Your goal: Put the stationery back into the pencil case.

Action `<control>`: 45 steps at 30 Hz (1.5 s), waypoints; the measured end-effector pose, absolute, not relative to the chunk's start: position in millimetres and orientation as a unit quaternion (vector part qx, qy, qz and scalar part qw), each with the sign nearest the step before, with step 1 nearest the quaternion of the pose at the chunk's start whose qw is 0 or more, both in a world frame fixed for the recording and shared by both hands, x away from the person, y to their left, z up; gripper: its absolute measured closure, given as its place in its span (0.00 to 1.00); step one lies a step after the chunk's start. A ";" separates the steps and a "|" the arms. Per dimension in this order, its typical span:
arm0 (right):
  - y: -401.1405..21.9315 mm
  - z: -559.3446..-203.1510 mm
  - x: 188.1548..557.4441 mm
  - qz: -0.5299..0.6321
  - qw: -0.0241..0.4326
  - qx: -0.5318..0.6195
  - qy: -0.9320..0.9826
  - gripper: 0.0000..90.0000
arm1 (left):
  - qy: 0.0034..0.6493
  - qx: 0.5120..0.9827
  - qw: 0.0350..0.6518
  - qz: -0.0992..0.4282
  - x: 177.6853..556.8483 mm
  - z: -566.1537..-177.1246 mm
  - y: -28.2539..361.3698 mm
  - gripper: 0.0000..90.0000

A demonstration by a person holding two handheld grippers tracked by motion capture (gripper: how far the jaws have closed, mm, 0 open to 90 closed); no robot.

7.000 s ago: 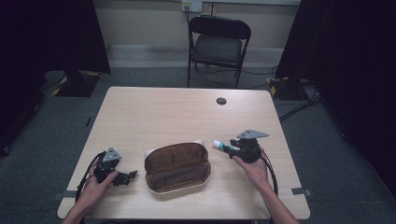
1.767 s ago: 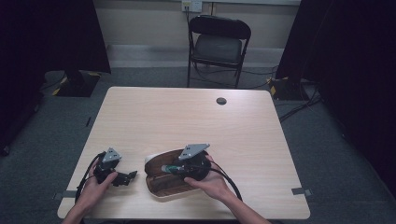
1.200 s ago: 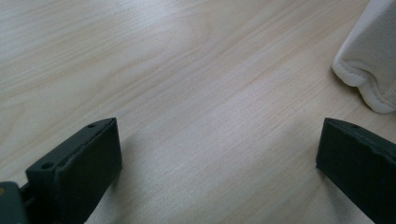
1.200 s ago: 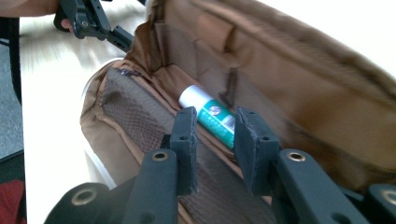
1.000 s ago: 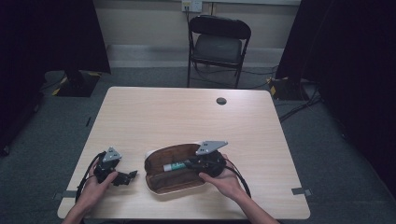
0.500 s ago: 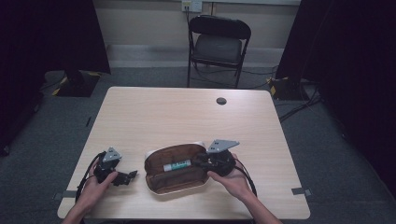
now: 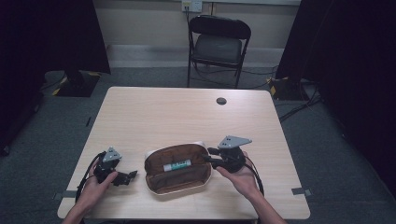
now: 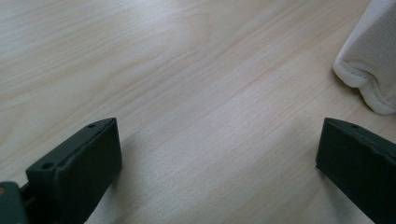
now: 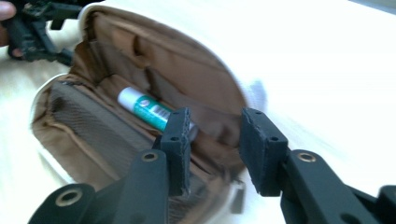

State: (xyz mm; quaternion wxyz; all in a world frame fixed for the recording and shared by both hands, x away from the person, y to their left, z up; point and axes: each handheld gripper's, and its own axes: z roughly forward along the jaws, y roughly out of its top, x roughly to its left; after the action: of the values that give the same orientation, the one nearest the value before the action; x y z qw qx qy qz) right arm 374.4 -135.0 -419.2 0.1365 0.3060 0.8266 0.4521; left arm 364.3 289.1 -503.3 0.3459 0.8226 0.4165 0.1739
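One pouch (image 7: 177, 169), open, at table (image 7: 187, 116) 6 o'clock; one green-white tube (image 7: 177, 165) lying inside it. Right tongs (image 7: 208, 155) at pouch's 3 o'clock rim, jaws just been opening, nothing between. Left tongs (image 7: 132, 176) at pouch's 9 o'clock, wide apart, empty. One chair (image 7: 218, 42) at 12.

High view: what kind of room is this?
Likely a recording studio or lab rather than a home: black curtains hang at both sides, a lone folding chair stands behind a plain wooden table, and cables trail over grey carpet.
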 end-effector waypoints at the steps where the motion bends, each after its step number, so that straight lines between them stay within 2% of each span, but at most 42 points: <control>1: -137.7 -418.5 374.8 0.453 0.138 0.310 0.824 0.70 | 0.417 0.822 0.346 0.174 364.3 -503.3 289.1 0.00; 7: -154.8 -415.7 379.1 0.456 0.152 0.334 0.810 0.67 | 0.417 0.822 0.346 0.174 364.1 -503.3 289.2 0.00; 27: -202.8 -441.0 400.4 0.427 0.174 0.417 0.784 0.56 | 0.418 0.822 0.346 0.174 364.0 -503.4 289.2 0.00; 45: -250.8 -489.3 427.6 0.328 0.181 0.502 0.780 0.23 | 0.417 0.822 0.347 0.174 364.0 -503.4 289.2 0.00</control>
State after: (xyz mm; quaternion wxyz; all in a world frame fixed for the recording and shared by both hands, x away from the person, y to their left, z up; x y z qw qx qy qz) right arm 427.6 -250.8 -489.3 0.1806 0.5015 0.7798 0.3283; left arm 364.0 289.2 -503.4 0.3469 0.8216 0.4175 0.1742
